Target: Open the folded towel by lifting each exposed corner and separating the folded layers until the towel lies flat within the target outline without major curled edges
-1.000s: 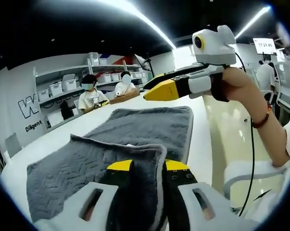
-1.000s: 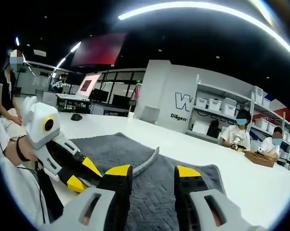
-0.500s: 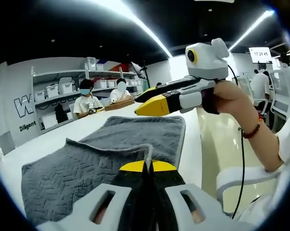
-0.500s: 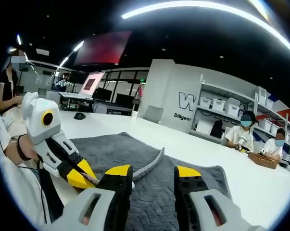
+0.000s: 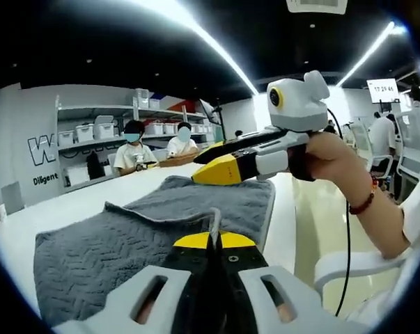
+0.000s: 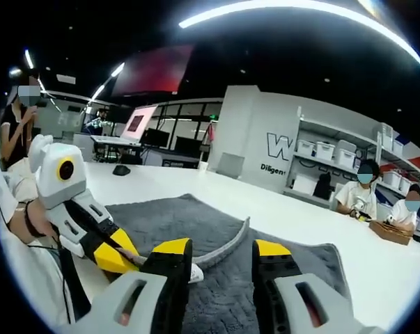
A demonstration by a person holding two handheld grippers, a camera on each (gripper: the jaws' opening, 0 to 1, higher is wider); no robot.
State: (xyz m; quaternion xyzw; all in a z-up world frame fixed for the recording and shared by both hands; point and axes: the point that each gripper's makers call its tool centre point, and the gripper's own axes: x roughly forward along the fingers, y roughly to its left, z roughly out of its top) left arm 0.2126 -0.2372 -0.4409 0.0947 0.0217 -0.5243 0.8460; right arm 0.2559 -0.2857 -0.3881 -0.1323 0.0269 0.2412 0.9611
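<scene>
Grey towel (image 5: 126, 240), plush with chevron ribbing (hemmed edge raised), on a glossy white desk (image 5: 63, 209). Left tongs (image 5: 212, 243) pinch its corner; right tongs (image 6: 222, 252) gape, unladen. Shelving (image 5: 98, 132) behind.

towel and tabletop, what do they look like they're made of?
Towel: soft grey terry or microfibre, matte, going by its zigzag pile texture and a paler stitched hem along the lifted edge held in the left tongs. Tabletop: smooth white surface with a slight sheen, probably laminate; the exact material is unclear.
</scene>
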